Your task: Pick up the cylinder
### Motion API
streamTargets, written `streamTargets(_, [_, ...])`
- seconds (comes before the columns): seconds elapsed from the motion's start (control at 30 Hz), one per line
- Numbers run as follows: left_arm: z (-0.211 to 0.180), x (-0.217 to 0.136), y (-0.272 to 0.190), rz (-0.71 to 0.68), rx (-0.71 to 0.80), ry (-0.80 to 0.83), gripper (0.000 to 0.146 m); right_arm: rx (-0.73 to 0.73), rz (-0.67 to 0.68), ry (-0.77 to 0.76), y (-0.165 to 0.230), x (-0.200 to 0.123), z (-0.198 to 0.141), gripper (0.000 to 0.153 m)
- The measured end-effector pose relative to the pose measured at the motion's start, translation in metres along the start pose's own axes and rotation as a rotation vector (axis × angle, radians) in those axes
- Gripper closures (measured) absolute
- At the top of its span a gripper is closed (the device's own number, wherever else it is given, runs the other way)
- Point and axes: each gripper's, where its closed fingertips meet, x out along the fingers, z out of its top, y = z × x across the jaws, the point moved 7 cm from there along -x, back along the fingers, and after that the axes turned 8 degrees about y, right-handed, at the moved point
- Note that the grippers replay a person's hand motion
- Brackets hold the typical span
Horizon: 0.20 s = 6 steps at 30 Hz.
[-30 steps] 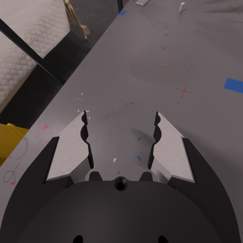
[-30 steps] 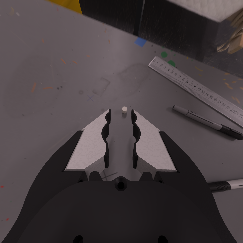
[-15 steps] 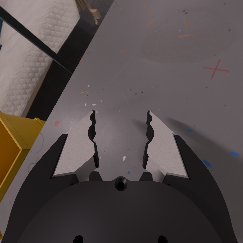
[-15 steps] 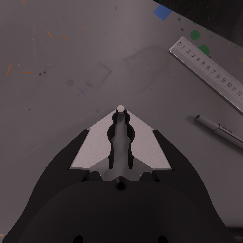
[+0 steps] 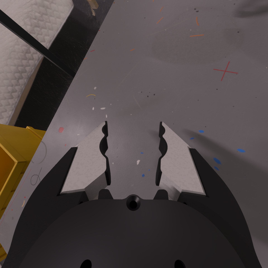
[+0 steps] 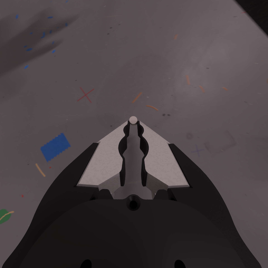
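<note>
Cylinder (image 6: 133, 120) pinched at right gripper (image 6: 133, 123) tips; left gripper (image 5: 133, 123) spread, empty.

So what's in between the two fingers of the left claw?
Nothing. In the left wrist view, the left gripper stands open over bare grey table, with only paint flecks. The right gripper holds the cylinder.

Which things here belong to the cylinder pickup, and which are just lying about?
Job:
- cylinder, pinched at the tips
- right tongs, shut on it

Lying about:
- left tongs, open, holding nothing
- yellow bin
- blue tape
- table
</note>
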Motion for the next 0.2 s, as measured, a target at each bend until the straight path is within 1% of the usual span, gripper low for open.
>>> streamTargets(0.03, [0.000, 0.000, 0.000, -0.002, 0.006, 0.003, 0.080, -0.015, 0.021, 0.012, 0.007, 0.005, 0.001, 0.143])
streamTargets(0.13, [-0.001, -0.001, 0.001, -0.045, 0.053, 0.012, 0.082, -0.059, 0.064, 0.049, 0.020, 0.016, 0.001, 0.143])
streamTargets(0.2, [-0.001, -0.003, 0.003, -0.101, 0.121, 0.026, 0.082, -0.094, 0.092, 0.053, 0.026, 0.021, -0.001, 0.143])
